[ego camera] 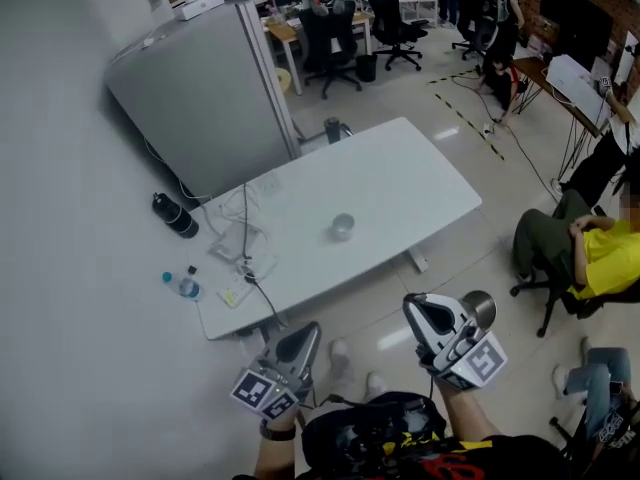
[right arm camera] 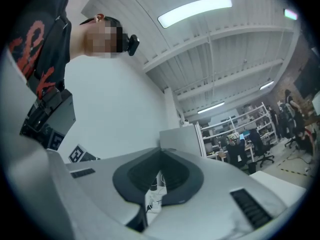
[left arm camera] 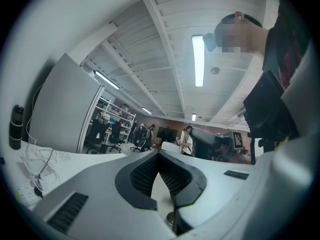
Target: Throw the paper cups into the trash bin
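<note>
A single paper cup (ego camera: pixel 343 227) stands upright near the middle of the white table (ego camera: pixel 420 183). Both grippers hover low in the head view, in front of the table's near edge and well short of the cup. My left gripper (ego camera: pixel 308 330) is shut, its jaws meeting at the tips with nothing between them (left arm camera: pixel 159 155). The right gripper (ego camera: pixel 412 303) is also shut and empty (right arm camera: pixel 161 151). A round metallic container (ego camera: pixel 479 309), possibly the bin, shows on the floor just behind the right gripper. In the left gripper view the cup (left arm camera: pixel 171 217) peeks out low between the jaws.
A grey cabinet (ego camera: pixel 200 98) stands at the table's far left end. On the table's left part lie cables (ego camera: pixel 245 243), a black bottle (ego camera: pixel 175 215) and a small water bottle (ego camera: pixel 183 286). A seated person in a yellow shirt (ego camera: pixel 600 253) is at the right. Office chairs (ego camera: pixel 330 38) stand further back.
</note>
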Tool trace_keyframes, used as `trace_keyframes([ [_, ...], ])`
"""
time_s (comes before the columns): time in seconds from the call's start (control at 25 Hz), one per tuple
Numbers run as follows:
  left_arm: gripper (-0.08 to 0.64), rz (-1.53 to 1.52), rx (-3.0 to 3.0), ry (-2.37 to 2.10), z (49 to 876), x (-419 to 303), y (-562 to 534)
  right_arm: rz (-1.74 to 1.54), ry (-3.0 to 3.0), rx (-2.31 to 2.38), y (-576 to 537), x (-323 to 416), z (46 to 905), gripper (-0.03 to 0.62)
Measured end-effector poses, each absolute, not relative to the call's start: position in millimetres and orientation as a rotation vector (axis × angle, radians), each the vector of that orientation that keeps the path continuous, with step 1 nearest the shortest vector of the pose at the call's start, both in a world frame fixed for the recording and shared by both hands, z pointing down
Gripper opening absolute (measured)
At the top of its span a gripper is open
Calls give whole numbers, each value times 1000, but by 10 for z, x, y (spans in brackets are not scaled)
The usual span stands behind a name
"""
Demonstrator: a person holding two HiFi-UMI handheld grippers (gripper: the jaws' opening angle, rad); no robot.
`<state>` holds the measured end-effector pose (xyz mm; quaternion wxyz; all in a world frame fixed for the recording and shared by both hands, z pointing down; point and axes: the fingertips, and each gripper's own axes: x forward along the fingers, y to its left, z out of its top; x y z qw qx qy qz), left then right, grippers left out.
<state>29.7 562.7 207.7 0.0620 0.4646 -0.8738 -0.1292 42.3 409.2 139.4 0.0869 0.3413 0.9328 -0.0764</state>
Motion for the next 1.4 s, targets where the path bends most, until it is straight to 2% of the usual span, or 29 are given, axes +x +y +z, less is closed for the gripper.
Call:
trace_keyframes([
  [0.36,0,-417,1480,-2593,2179,-728,6043,-193,2884,974,4624,-678,1466,3],
  [0.52,0,-445,1486,-2607,2157,-1077,6162,-2,2873,1097,4911,-960,1444,3],
  [1.0,0,-456,1427,-2645,2195,-1682,6168,-74,2975,1145,4817,-1513,1634,3],
  [1.4,0,-443,1374,-2718,2015,-1880,6123,-136,2944,1204,4783,-1868,1656,3],
])
